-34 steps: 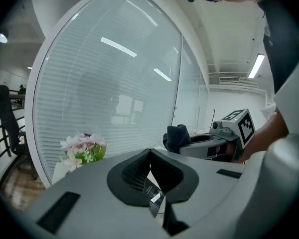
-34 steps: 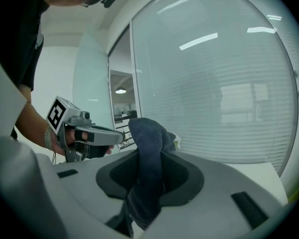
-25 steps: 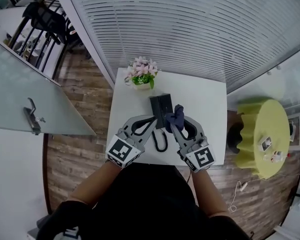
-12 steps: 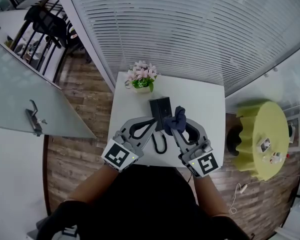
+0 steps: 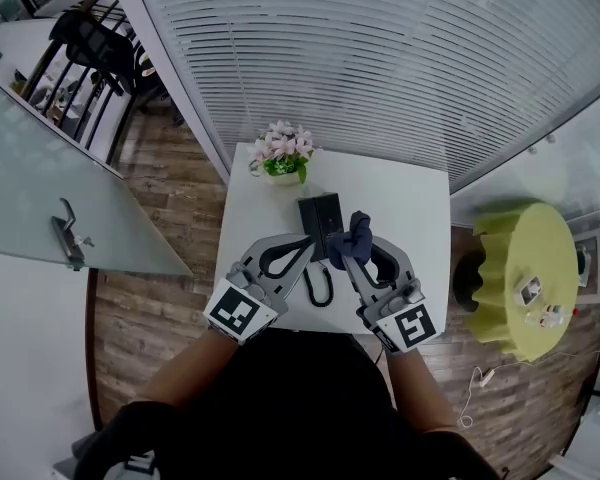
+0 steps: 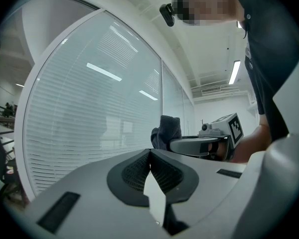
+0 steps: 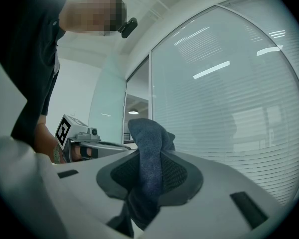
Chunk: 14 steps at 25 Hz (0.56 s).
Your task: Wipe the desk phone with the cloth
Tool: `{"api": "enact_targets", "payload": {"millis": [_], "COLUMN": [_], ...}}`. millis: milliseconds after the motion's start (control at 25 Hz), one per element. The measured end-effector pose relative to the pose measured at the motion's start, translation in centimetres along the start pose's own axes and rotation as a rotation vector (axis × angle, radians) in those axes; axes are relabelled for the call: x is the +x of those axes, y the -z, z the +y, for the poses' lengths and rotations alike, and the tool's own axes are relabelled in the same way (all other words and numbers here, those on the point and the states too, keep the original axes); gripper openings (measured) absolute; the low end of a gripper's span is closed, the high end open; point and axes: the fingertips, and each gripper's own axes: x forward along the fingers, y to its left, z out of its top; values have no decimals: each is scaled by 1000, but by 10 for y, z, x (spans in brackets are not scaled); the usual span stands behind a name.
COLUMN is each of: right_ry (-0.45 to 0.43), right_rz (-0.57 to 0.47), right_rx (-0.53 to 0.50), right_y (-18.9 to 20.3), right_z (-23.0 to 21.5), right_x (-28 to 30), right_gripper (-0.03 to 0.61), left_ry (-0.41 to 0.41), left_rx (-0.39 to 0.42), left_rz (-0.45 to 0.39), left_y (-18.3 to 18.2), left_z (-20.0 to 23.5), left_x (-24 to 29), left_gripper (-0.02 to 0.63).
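Right gripper view: cloth (image 7: 149, 148) gripped (blue).

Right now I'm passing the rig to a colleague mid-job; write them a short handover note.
Left gripper: shut, empty, beside the right one.
Right gripper: shut on the dark blue cloth.
Desk phone: on the white table, just ahead of both grippers.
Done: cloth picked up.
Left: wipe the phone; whether the cloth touches it now cannot be told.
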Motion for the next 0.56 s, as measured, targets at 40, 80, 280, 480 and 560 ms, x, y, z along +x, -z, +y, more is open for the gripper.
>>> {"api": "enact_targets", "payload": {"millis": [40, 80, 280, 480, 560], "right_ry": [1, 1, 0, 0, 0], "right_rz": [1, 3, 8, 7, 13], "right_rx": [0, 1, 4, -5, -3], "right_y": [0, 0, 3, 1, 2], "right_z": [0, 0, -1, -2, -3], "right_x": [0, 0, -1, -2, -3], "right_gripper": [117, 117, 117, 117, 117], "left_ry": [0, -1, -1, 3, 2], "left_rx": [0, 0, 3, 10, 9], "left_rz": [0, 1, 5, 13, 12], "left_y": [0, 0, 2, 2, 2], "left_z": [0, 0, -1, -3, -3], "left_x": [0, 0, 1, 2, 3], "left_gripper": [9, 9, 9, 9, 9]}}
